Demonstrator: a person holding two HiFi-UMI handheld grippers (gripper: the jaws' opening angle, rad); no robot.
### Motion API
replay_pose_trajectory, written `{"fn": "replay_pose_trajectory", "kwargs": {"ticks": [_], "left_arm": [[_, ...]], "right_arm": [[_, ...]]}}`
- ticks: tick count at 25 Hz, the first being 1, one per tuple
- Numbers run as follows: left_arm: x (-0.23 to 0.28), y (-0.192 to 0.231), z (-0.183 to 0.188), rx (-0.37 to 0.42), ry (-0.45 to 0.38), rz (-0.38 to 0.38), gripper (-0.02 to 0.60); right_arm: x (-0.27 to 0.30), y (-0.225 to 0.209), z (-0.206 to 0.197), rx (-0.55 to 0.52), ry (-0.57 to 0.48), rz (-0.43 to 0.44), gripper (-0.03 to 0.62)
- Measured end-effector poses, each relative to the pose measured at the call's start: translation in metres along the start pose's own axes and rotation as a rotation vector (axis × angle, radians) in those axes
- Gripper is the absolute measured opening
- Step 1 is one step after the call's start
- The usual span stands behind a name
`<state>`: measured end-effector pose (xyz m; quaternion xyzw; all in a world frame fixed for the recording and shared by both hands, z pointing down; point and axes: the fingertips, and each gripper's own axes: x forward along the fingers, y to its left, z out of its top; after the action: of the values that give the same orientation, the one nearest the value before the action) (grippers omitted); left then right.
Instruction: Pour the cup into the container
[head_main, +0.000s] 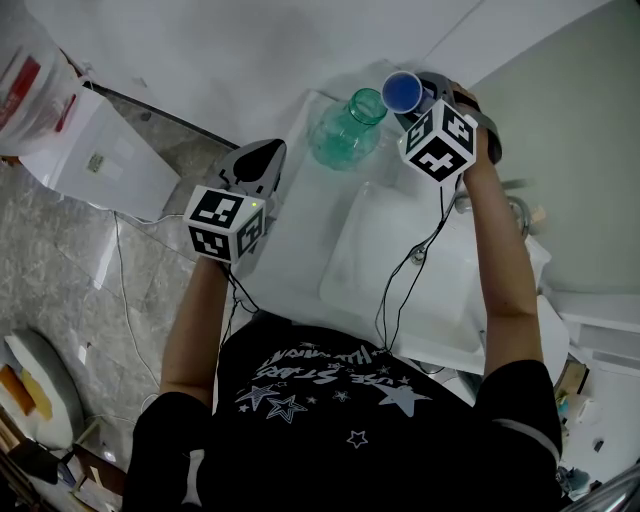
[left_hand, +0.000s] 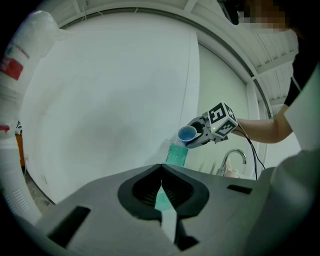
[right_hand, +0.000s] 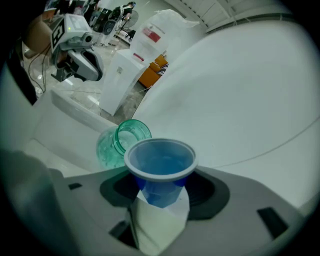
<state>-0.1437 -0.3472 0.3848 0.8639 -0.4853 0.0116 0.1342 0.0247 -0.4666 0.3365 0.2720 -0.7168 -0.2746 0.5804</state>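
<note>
While the left gripper (head_main: 258, 160) hangs nearest the body, jaws closed on nothing, the right gripper (right_hand: 161, 192) clamps the blue cup (right_hand: 160, 162) by its base. The cup tips just above the mouth of the green glass jar (right_hand: 121, 141) standing beyond it on the white counter (head_main: 300, 230). No stream shows, so I judge the pour barely begun, with the emptying still to do.

Bare counter (head_main: 295, 215) left of the jar (head_main: 345, 130) leaves room to pass. The wall (head_main: 250, 50) stands close behind it, the cup (head_main: 403, 91) hangs at its mouth, and the faucet (left_hand: 233, 151) rises to the right.
</note>
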Motion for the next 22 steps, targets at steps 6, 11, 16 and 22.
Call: {"fn": "replay_pose_trajectory", "kwargs": {"ticks": [6, 11, 16, 22], "left_arm": [[-0.007, -0.002, 0.0, 0.004, 0.003, 0.008, 0.011], [-0.013, -0.008, 0.001, 0.012, 0.004, 0.008, 0.011], [-0.019, -0.014, -0.002, 0.019, 0.011, 0.007, 0.011], [-0.03, -0.023, -0.006, 0.02, 0.02, 0.006, 0.011]], "right_arm": [[-0.01, -0.005, 0.005, 0.209, -0.118, 0.003, 0.264], [-0.023, -0.004, 0.012, 0.404, -0.265, -0.015, 0.264], [-0.037, -0.002, 0.013, 0.519, -0.375, -0.043, 0.267], [-0.055, 0.02, 0.014, 0.637, -0.502, -0.017, 0.267]]}}
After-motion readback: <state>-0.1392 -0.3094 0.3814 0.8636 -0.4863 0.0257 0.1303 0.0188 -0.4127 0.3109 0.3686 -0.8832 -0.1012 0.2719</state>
